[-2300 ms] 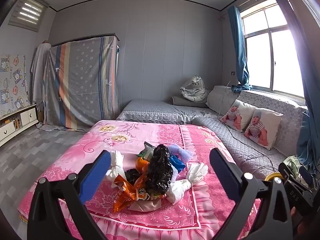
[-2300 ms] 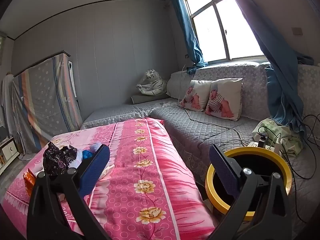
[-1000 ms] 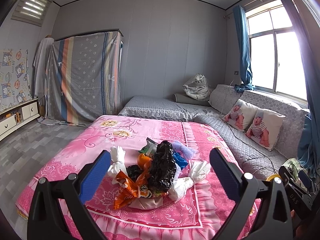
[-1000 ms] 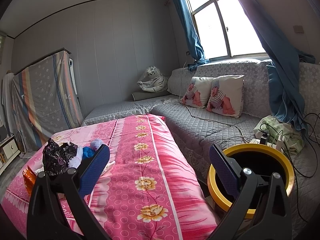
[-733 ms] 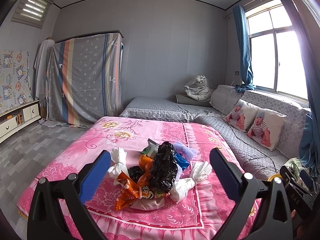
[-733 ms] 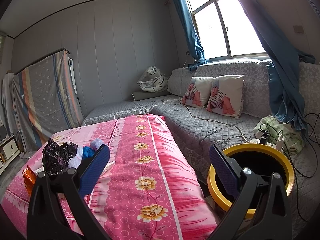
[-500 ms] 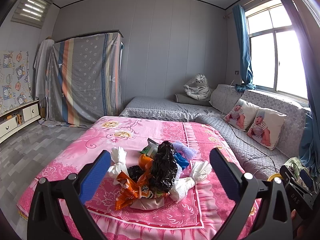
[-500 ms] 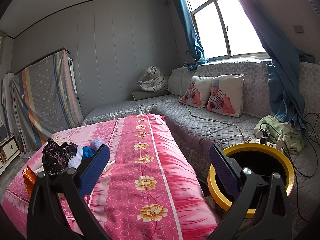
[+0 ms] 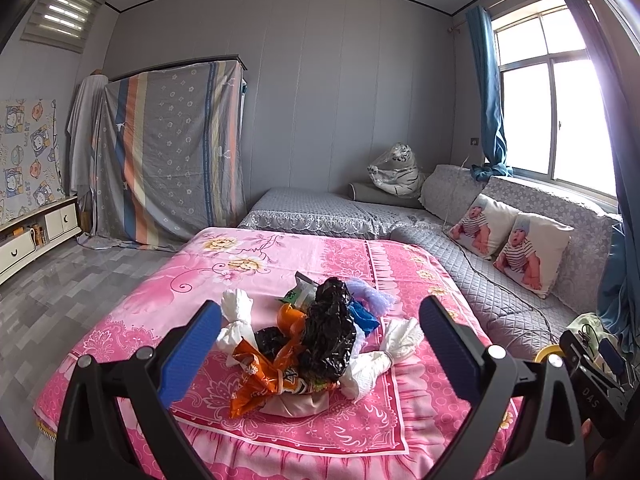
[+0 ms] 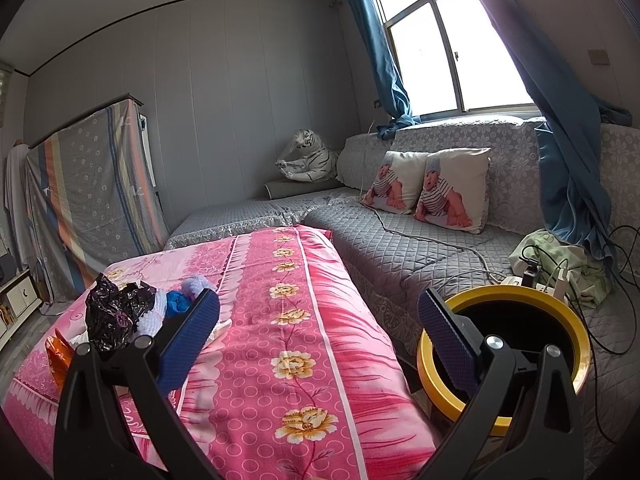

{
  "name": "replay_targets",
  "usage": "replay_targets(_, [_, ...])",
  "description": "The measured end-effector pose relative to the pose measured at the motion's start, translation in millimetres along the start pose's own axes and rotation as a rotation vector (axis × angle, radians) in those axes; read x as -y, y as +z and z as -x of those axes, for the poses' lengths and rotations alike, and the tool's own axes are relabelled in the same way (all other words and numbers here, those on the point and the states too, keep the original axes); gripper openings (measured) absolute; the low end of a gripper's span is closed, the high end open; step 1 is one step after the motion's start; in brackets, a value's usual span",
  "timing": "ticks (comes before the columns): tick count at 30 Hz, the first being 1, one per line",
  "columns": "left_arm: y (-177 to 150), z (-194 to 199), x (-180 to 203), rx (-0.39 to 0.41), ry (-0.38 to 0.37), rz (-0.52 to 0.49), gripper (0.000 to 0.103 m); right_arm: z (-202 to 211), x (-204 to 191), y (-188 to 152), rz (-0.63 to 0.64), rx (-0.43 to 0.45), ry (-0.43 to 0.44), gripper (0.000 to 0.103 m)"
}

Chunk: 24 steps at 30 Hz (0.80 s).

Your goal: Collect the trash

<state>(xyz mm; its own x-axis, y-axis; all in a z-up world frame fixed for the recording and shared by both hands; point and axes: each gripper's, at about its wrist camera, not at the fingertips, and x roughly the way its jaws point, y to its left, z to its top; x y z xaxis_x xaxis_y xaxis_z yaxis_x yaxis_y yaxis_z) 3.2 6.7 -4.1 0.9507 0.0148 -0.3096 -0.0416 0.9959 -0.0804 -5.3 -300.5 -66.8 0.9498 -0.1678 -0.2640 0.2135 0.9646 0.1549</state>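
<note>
**Both grippers wide, trash heap on pink bed**

Left wrist view: left gripper w/ blue pads spread wide, nothing btwn them, hovering above the near end of the bed (pink floral cover). Framed btwn the fingers, lower centre of frame, sits the trash pile: crumpled black plastic bag on top, orange snack wrapper at its lower left, white knotted bags on the left and lower right, blue scrap and pale purple bit just behind the black bag, green-printed packet at the back. Items touch or overlap each other; the pile rests on the cover, clear of the gripper. Lower right edge of frame: part of the other gripper's body and a sliver of yellow rim.

Right wrist view: right gripper also wide apart, empty. Trash pile at left-centre of frame, partly hidden behind the left finger; black bag and blue scrap visible, orange wrapper at far left edge. Yellow-rimmed black bin at lower right, behind the right finger, standing beside the bed, next to the grey quilted sofa; can't see its inside contents. Two baby-print cushions on the sofa at centre right, plush tiger in the corner, cables and power strip at right near the blue curtain.
</note>
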Motion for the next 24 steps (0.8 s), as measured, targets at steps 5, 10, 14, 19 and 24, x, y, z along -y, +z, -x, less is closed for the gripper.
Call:
replay_targets(5, [0.9, -1.0, -0.8, 0.004, 0.008, -0.001, 0.095, 0.1, -0.1, 0.5, -0.001, 0.001, -0.002, 0.095])
replay_targets(10, [2.2, -1.2, -0.8, 0.005, 0.009, -0.002, 0.095, -0.7, -1.0, 0.4, 0.0, 0.0, 0.0, 0.095])
replay_targets(14, [2.6, -1.1, -0.8, 0.008, 0.011, -0.002, 0.095, -0.4, -0.6, 1.4, -0.001, 0.002, -0.001, 0.095])
replay_targets(19, [3.3, -0.6, -1.1, 0.015, 0.025, 0.001, 0.095, -1.1, -0.9, 2.7, -0.002, 0.003, -0.001, 0.095])
replay_targets(24, [4.1, -1.4, -2.4, 0.009, 0.026, 0.008, 0.095, -0.2, -0.7, 3.4, 0.001, 0.004, -0.002, 0.095])
